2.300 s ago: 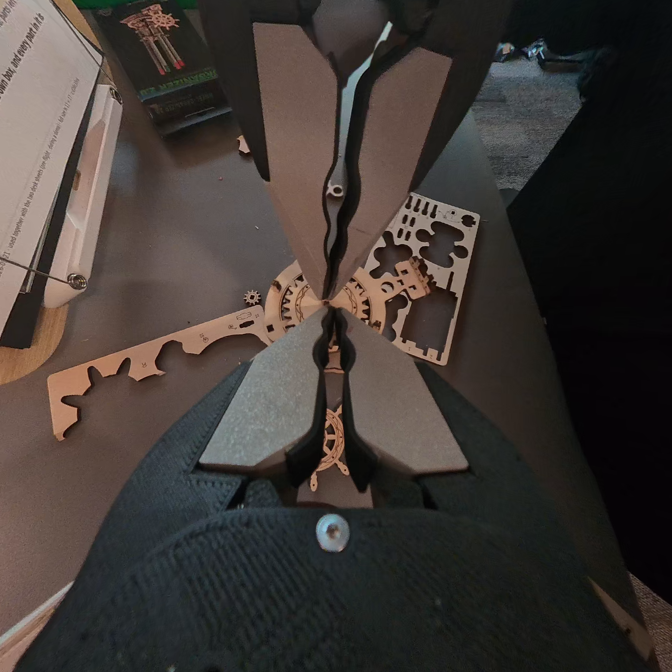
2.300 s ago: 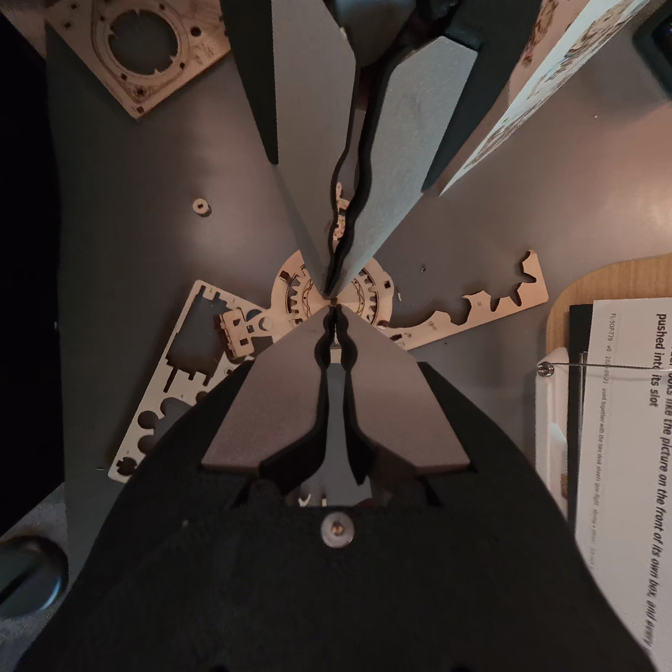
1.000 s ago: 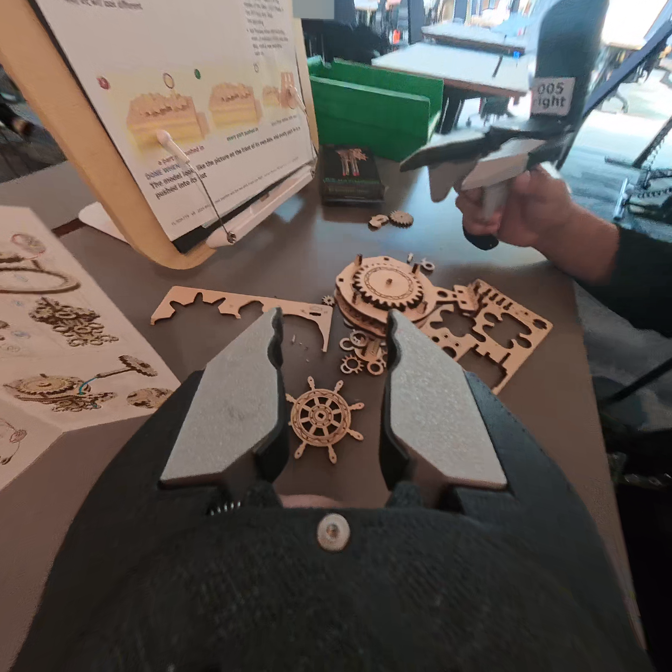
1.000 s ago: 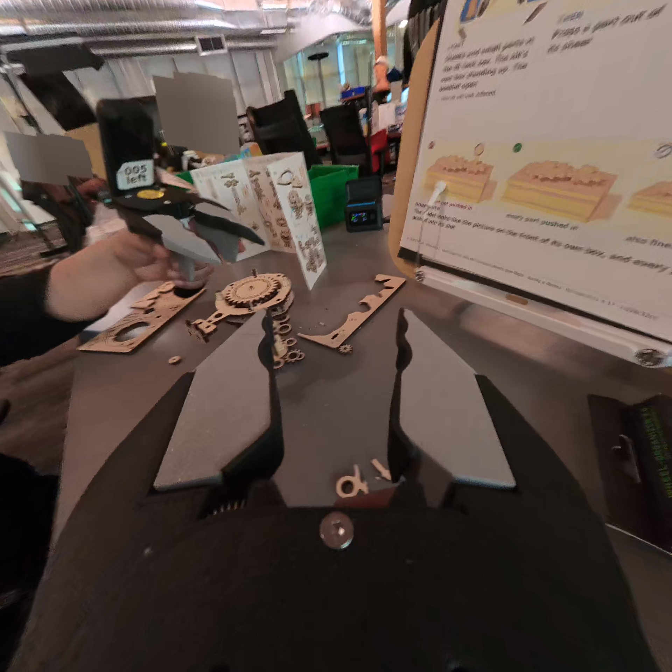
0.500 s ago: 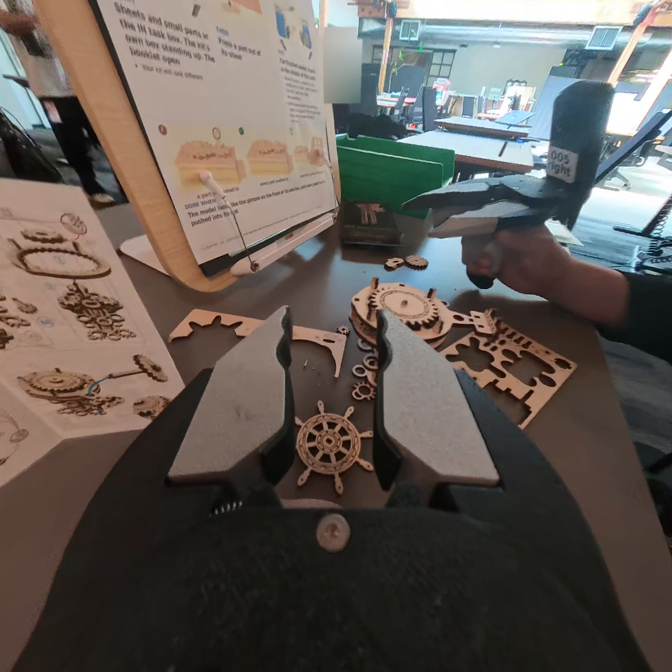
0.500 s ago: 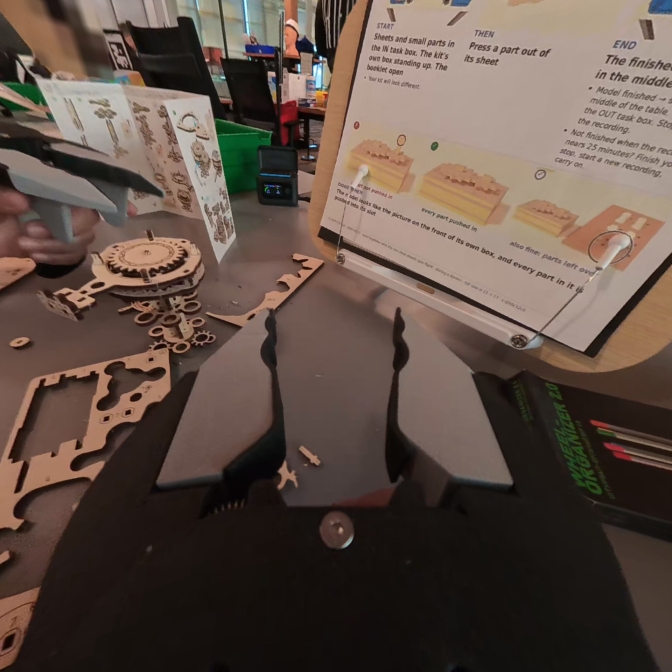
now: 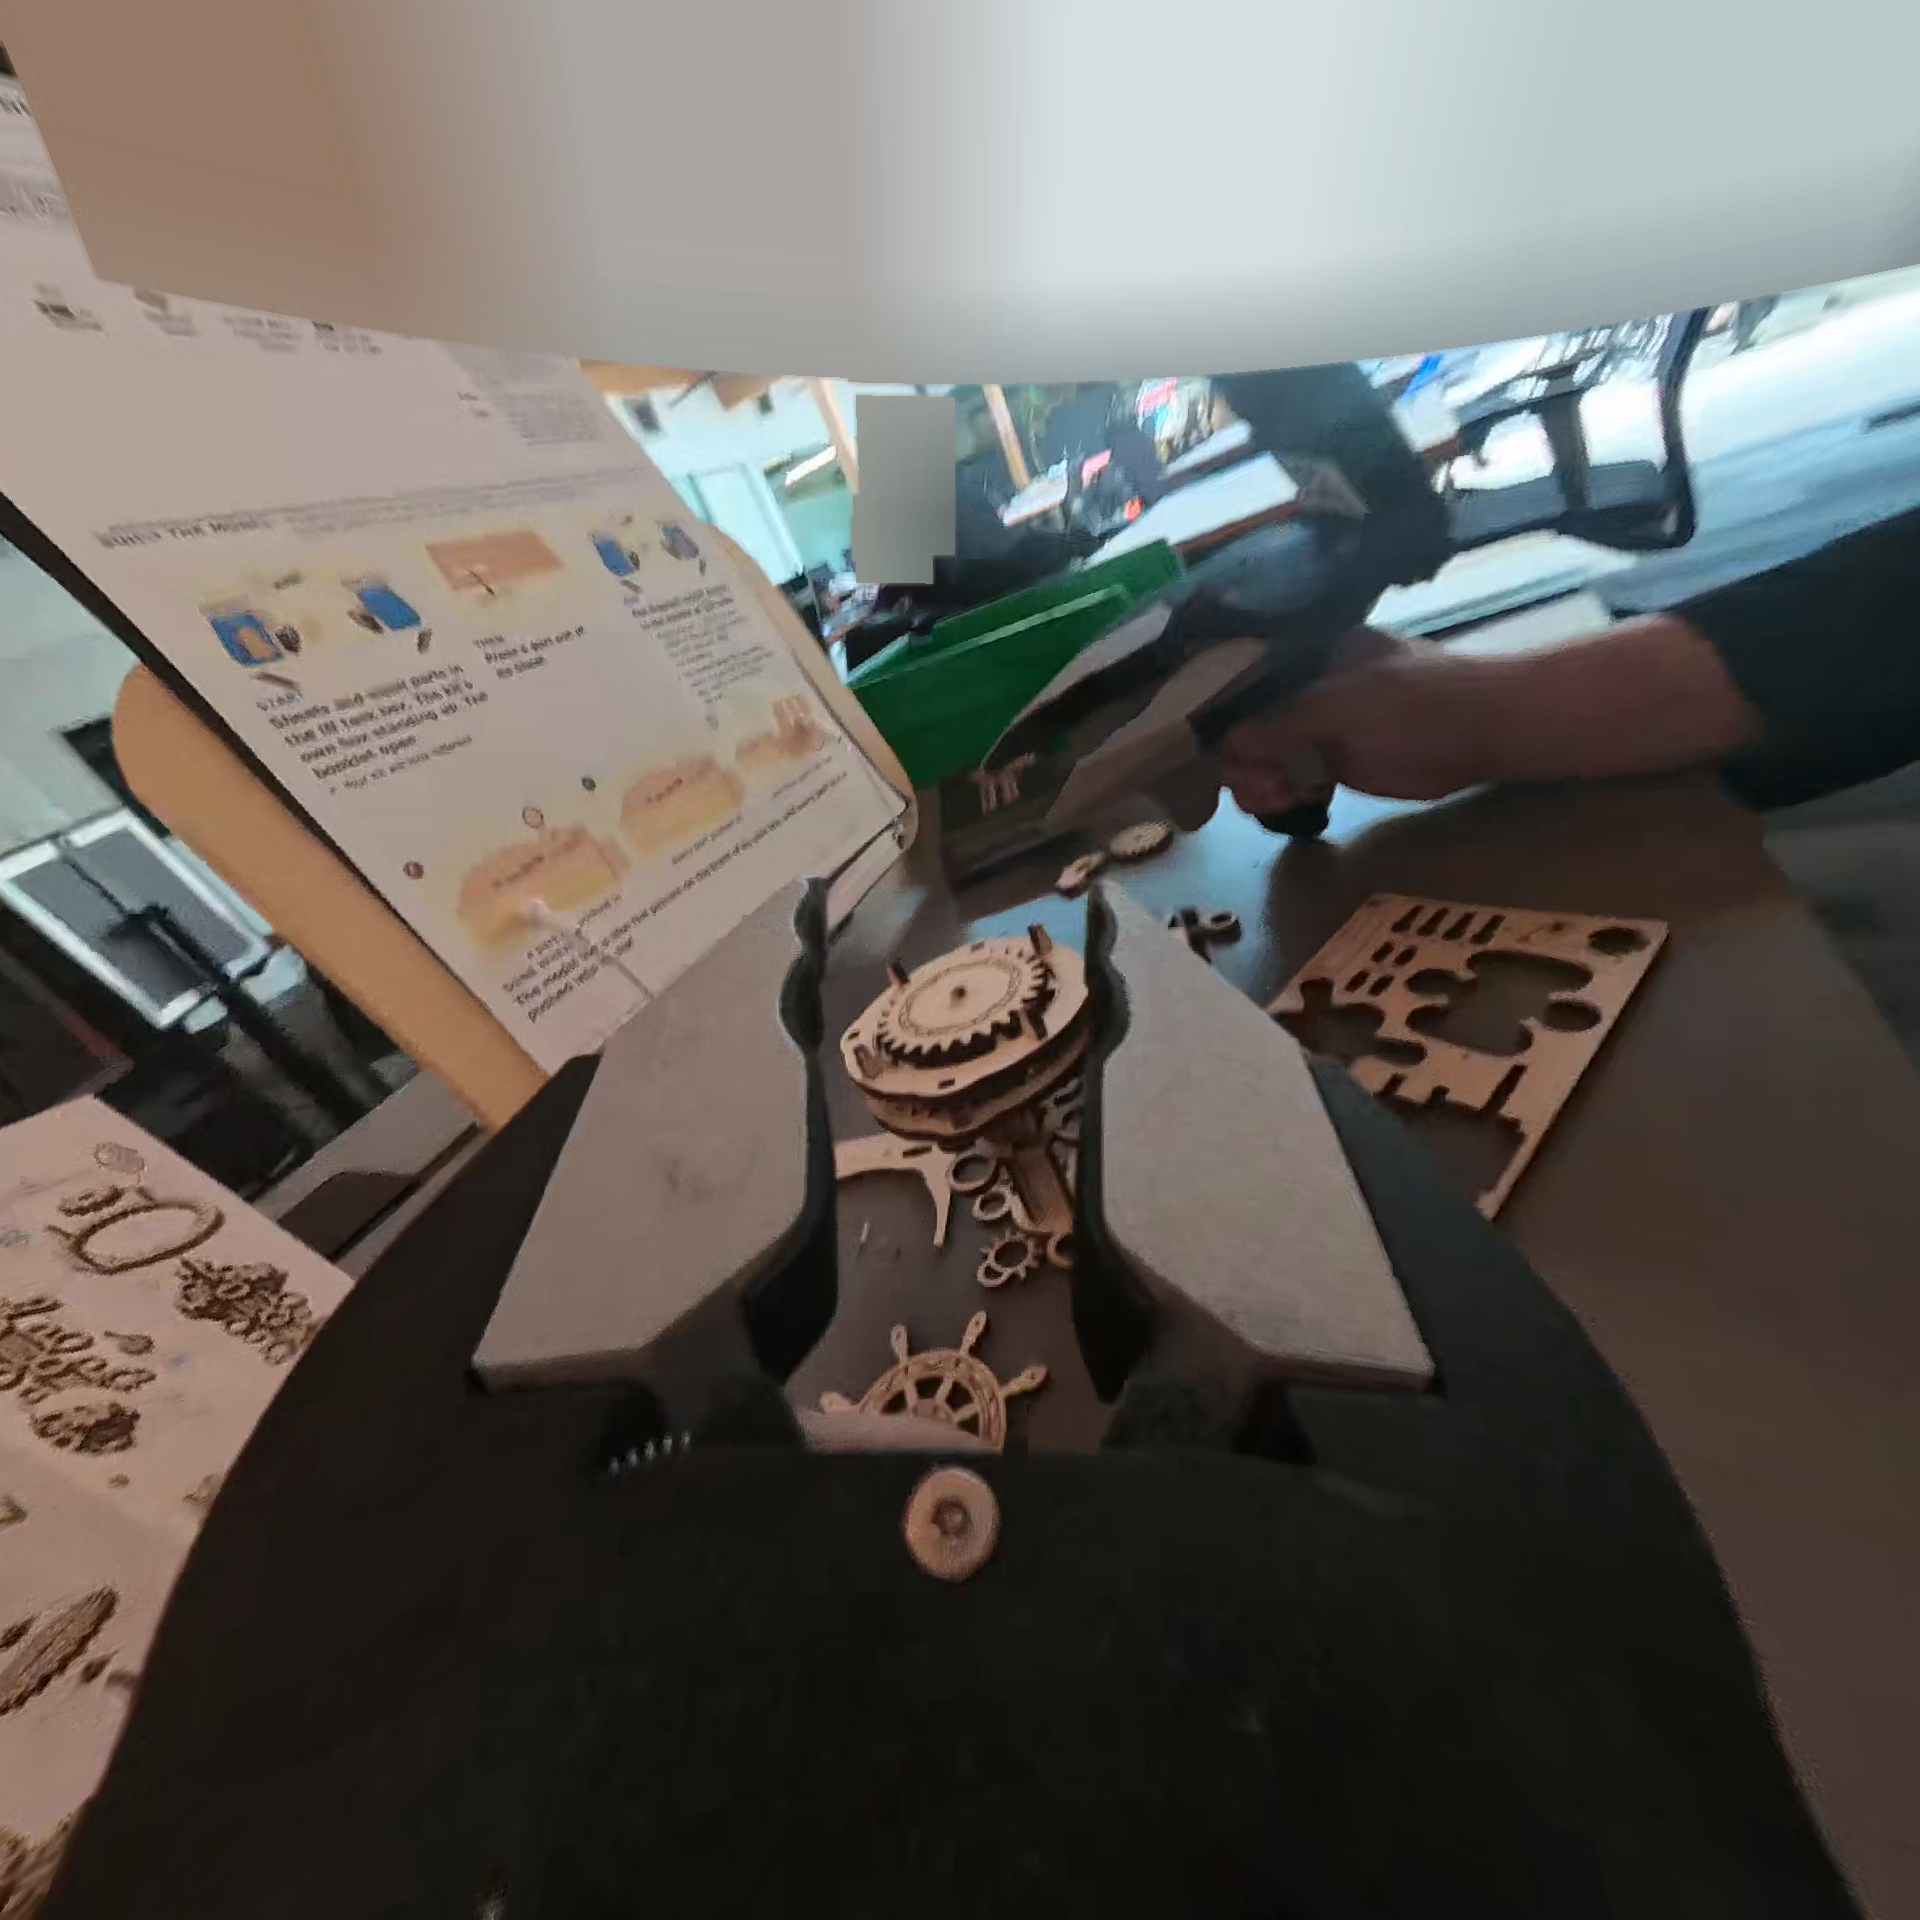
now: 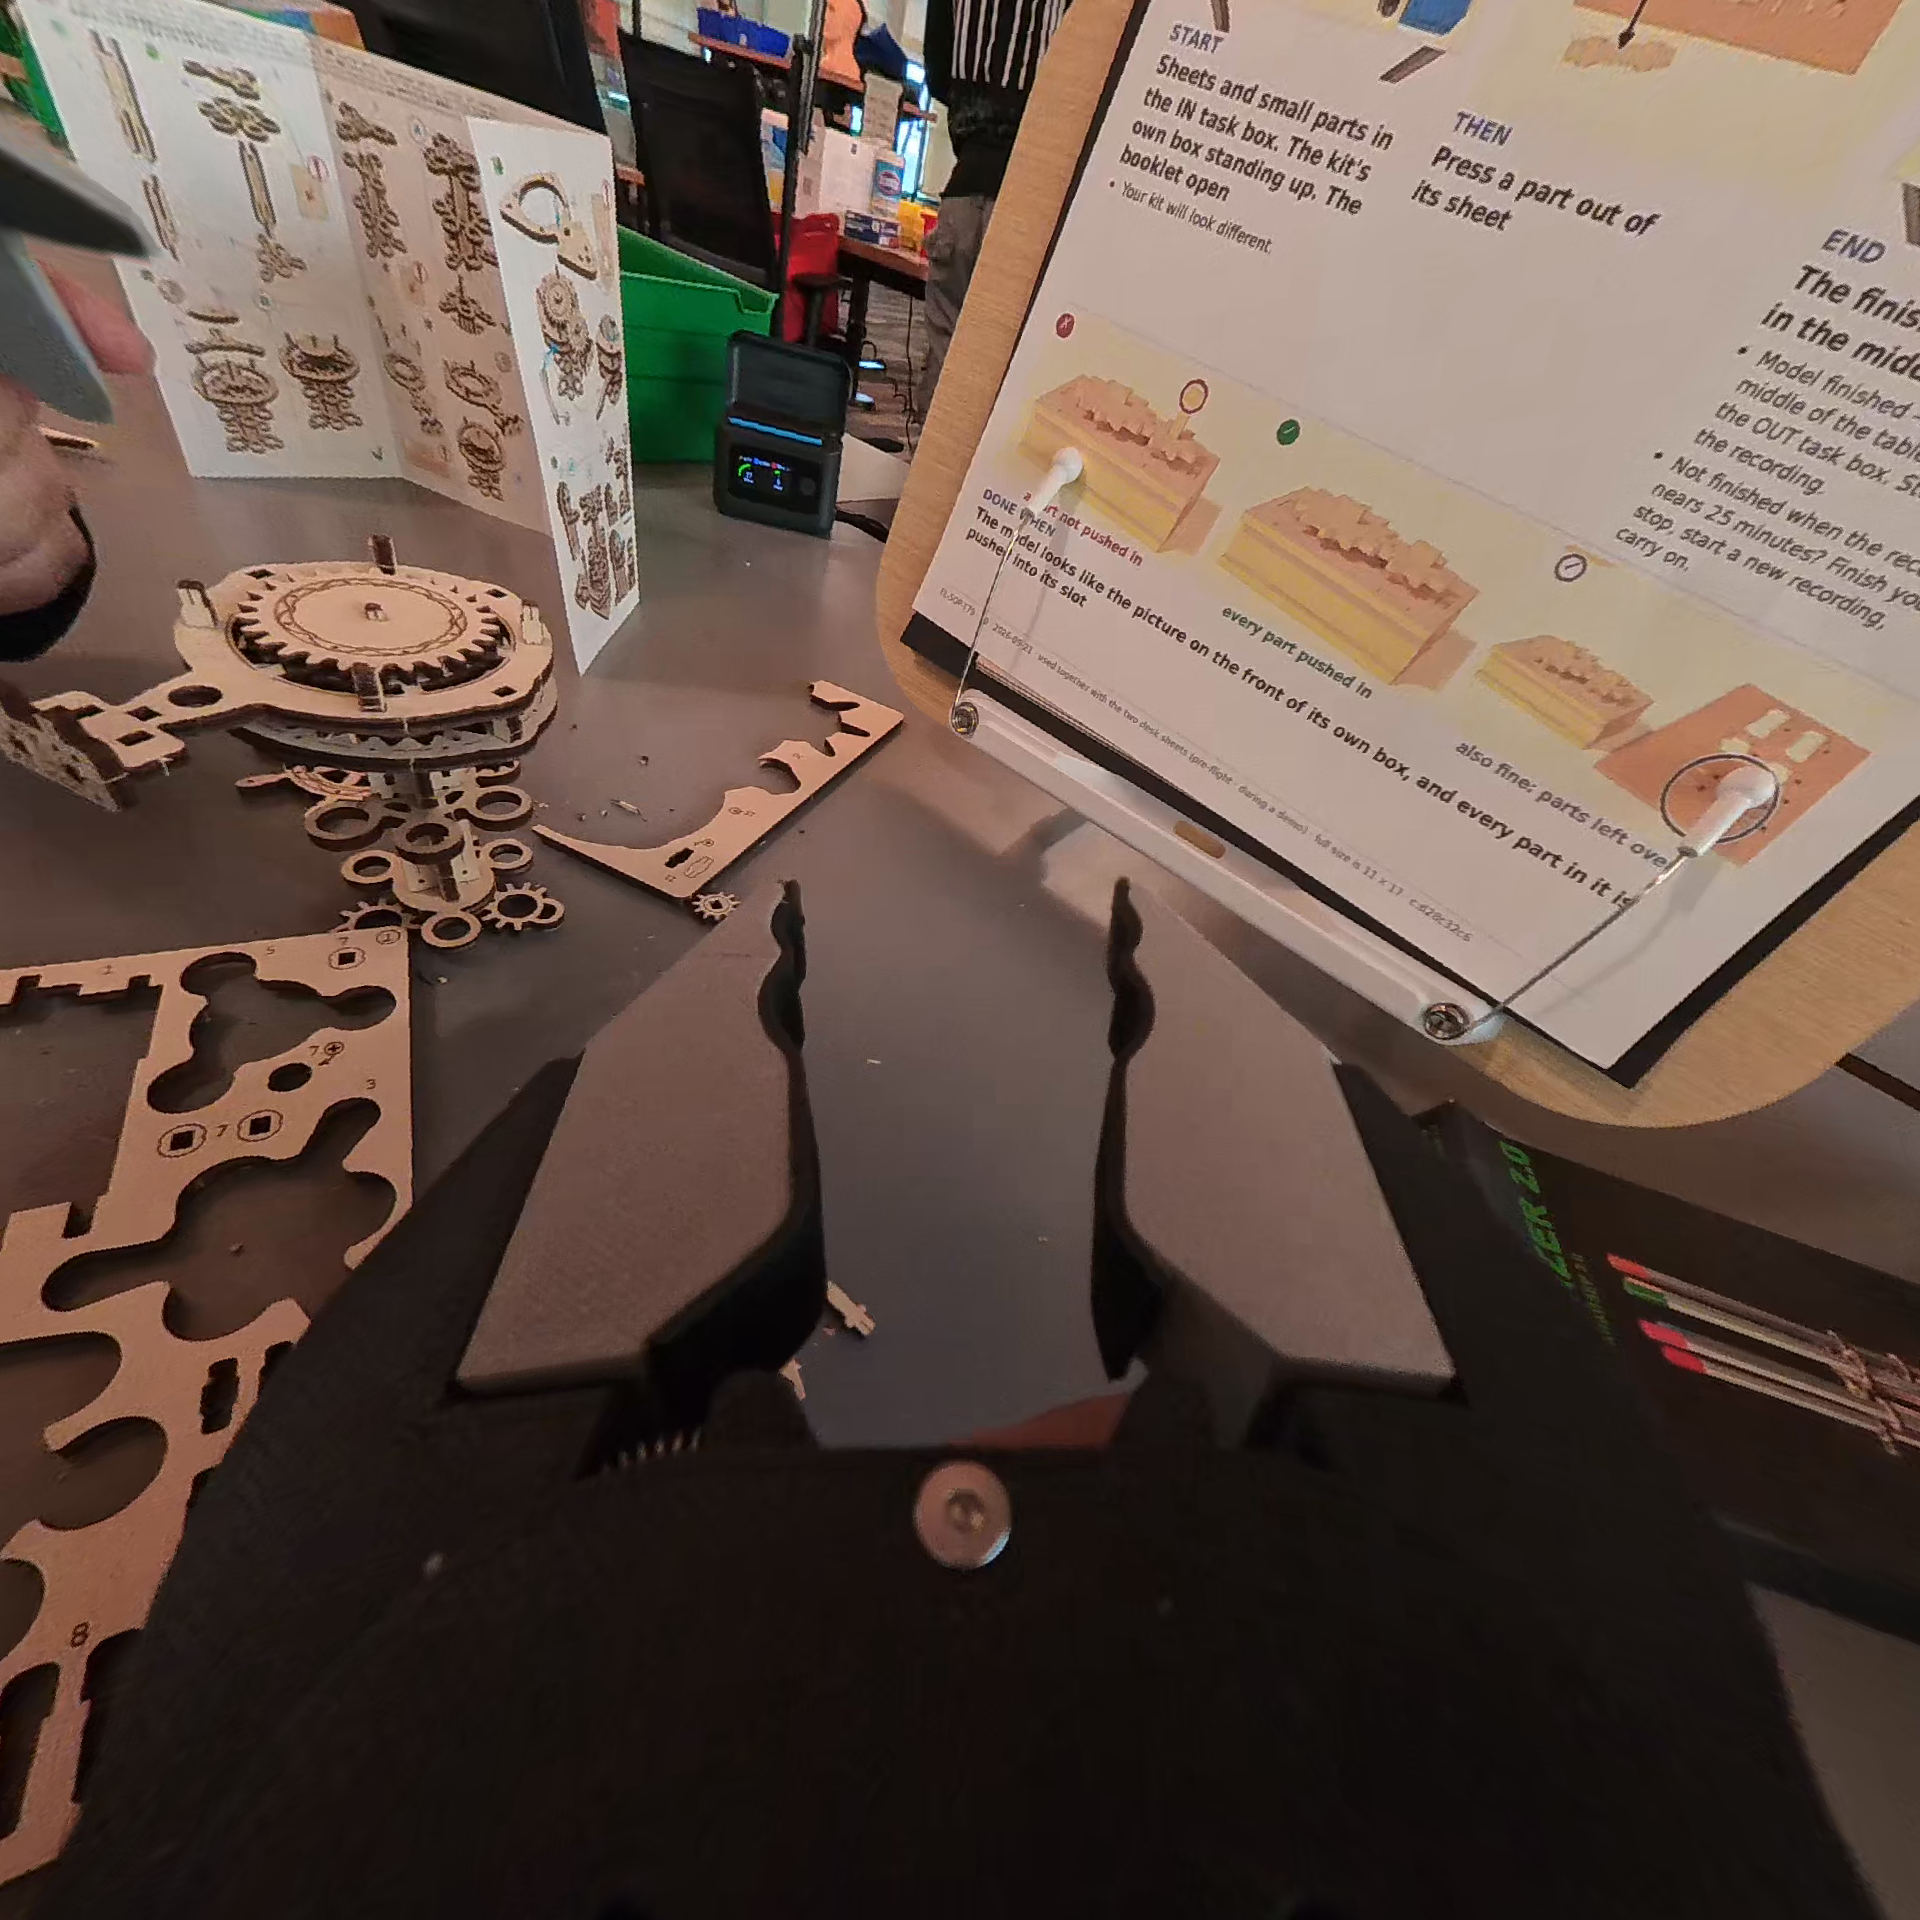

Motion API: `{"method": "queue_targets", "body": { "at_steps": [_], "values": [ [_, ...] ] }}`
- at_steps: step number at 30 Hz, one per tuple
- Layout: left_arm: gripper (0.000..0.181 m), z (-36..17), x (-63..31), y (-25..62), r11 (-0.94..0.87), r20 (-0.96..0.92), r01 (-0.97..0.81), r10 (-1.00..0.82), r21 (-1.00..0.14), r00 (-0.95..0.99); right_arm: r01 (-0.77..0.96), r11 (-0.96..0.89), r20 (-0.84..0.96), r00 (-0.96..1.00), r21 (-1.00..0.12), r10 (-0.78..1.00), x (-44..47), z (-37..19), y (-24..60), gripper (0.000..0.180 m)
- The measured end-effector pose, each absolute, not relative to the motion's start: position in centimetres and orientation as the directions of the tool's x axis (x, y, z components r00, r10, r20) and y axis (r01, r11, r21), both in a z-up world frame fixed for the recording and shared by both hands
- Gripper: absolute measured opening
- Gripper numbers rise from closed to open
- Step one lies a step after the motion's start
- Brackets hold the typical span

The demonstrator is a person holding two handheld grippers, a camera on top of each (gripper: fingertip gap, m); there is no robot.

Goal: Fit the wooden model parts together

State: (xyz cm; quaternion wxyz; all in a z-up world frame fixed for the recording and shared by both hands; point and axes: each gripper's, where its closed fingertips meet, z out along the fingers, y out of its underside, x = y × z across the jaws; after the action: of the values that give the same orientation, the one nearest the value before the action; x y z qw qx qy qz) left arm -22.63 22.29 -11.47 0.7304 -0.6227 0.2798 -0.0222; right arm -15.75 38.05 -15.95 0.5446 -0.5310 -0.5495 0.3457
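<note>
The wooden gear assembly [image 7: 966, 1029] stands tilted on a stack of ring parts on the dark table. It shows ahead between the fingers of my left gripper [image 7: 951, 914], which is open and empty. A ship's wheel part [image 7: 935, 1392] lies close under its jaws. My right gripper [image 8: 953, 914] is open and empty over bare table, with the assembly [image 8: 364, 644] off to its left. A small wooden piece [image 8: 847, 1320] lies under its jaws. The right gripper [image 7: 1143, 748] also shows far off in the left wrist view, held by a hand.
A punched-out sheet [image 8: 208, 1143] lies near left and an offcut strip [image 8: 748, 790] ahead. An instruction board [image 8: 1455, 520] stands at the right, the dark kit box [image 8: 1714, 1299] beside my right gripper. A folded booklet [image 8: 364, 291], green bin [image 8: 686, 332] and small device [image 8: 779, 447] stand behind. The small wooden piece [image 8: 847, 1320] is closer to my right gripper, around 9 cm from its tips; the left tips are 20 cm off.
Both grippers were shut tip to tip above the assembly, then drew apart and opened. Since half a second ago the left has dropped lower towards the assembly and the right has moved forward.
</note>
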Motion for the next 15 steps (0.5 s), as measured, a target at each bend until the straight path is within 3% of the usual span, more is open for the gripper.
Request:
{"method": "queue_targets", "body": {
  "at_steps": [15],
  "values": [
    [0.04,-13.3,-25.9,23.8,-0.007,-0.225,-0.243,-0.353,-0.97,0.908,0.202,0.102,0.121,0.083,-0.974,0.989,-15.6,-16.2,36.7,0.043]
  ]
}}
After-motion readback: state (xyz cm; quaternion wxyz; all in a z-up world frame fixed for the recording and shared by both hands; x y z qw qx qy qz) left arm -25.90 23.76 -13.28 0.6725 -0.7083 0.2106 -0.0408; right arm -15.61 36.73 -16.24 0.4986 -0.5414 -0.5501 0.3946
